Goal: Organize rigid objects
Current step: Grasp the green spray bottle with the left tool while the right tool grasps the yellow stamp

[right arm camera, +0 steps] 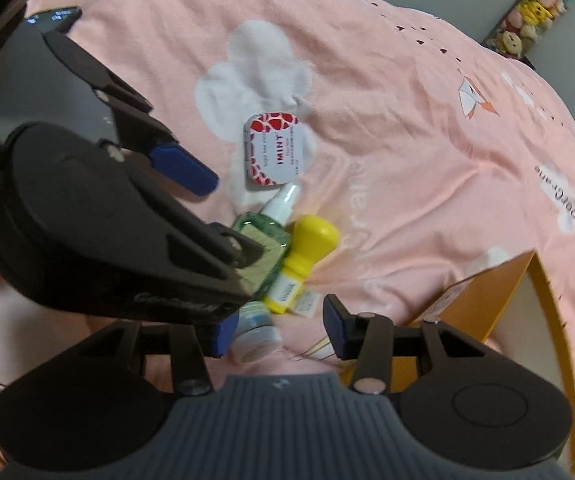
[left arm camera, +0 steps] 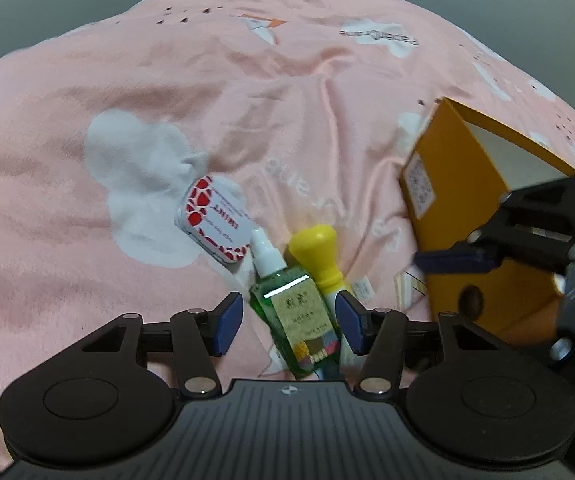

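Note:
A green bottle (left arm camera: pixel 293 312) with a white nozzle lies on the pink blanket (left arm camera: pixel 167 80), between the open fingers of my left gripper (left arm camera: pixel 289 322). A yellow-capped bottle (left arm camera: pixel 321 256) lies right beside it. A red-and-white mint tin (left arm camera: pixel 213 220) lies just beyond. An orange box (left arm camera: pixel 467 208) stands open at the right. My right gripper (right arm camera: pixel 277 330) is open above a small blue-and-white jar (right arm camera: pixel 255 332), beside the yellow-capped bottle (right arm camera: pixel 303 260), green bottle (right arm camera: pixel 265 236) and tin (right arm camera: pixel 273 152). The left gripper's finger (right arm camera: pixel 183 168) fills the left of the right wrist view.
The right gripper's finger (left arm camera: pixel 451 260) reaches in front of the orange box in the left wrist view. The box (right arm camera: pixel 487 292) sits at the right in the right wrist view. A dark phone (right arm camera: pixel 53 16) lies at the far left. Stuffed toys (right arm camera: pixel 535 16) hang at the back right.

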Demonstrator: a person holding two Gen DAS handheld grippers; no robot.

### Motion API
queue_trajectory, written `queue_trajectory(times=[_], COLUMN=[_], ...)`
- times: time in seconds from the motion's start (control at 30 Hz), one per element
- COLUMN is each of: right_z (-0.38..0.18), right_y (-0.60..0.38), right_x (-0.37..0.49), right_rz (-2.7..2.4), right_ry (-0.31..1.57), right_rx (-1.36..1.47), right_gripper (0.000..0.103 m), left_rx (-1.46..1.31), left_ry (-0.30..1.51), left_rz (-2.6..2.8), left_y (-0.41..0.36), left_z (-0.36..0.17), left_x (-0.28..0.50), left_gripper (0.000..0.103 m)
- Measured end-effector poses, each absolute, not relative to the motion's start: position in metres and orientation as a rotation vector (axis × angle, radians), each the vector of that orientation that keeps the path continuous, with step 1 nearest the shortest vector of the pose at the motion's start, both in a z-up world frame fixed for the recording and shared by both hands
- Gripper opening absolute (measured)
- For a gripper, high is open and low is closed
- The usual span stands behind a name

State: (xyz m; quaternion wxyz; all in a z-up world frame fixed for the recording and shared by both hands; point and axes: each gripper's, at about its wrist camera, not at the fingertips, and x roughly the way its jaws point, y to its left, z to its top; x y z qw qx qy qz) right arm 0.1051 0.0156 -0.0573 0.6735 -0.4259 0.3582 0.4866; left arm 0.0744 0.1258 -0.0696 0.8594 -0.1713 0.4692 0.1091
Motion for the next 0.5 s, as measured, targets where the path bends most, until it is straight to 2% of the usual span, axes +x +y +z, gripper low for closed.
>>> queue_trajectory(times=[0.07, 0.1, 0.5], right_z=[-0.055, -0.054, -0.072], right_y=[0.020, 0.022, 0.033], right_x=[0.113, 0.118, 0.154], right_rz=[1.086, 1.077, 1.059], right_ry=[0.796, 0.792, 0.837], right_rx=[-1.006, -1.025, -1.110], right_gripper=[0.045, 0.045, 0.046], left_rx=[-0.387, -0.398, -0.442], left_ry=[0.989, 0.989, 1.048], left_rz=[0.247, 0.246, 0.283], left_y=[0.128, 0.128, 0.126], left_z=[-0.074, -0.077, -0.106], left_x=[0.076, 0.076, 0.103], left_gripper=[0.065, 0.069, 0.073])
